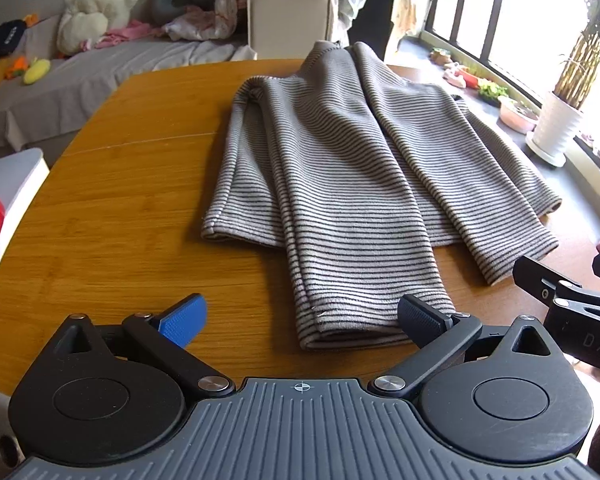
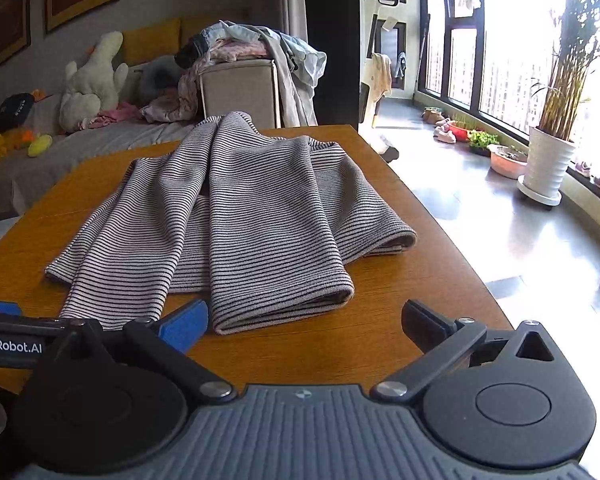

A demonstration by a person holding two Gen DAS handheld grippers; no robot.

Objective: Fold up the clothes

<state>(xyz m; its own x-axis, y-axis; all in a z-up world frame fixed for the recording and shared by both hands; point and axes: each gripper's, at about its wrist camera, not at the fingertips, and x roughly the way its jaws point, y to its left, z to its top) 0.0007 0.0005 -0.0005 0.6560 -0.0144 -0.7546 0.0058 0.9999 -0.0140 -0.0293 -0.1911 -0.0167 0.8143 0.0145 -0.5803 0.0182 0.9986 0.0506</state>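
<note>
Lettering reading "enRobot.AI" marks the left gripper (image 1: 300, 320), jaws wide and empty, beside the right gripper (image 2: 304, 322), equally wide. A striped grey garment (image 1: 340, 168), sleeves folded inward, lies on the wooden table (image 1: 112, 200). Behind, a beige hamper (image 2: 240, 92) overflows with clothes; potted plants (image 2: 548, 160) line the windows.

The right tool (image 2: 304, 322) gapes above the wooden table (image 2: 400, 320), near the striped garment (image 2: 260, 220).
</note>
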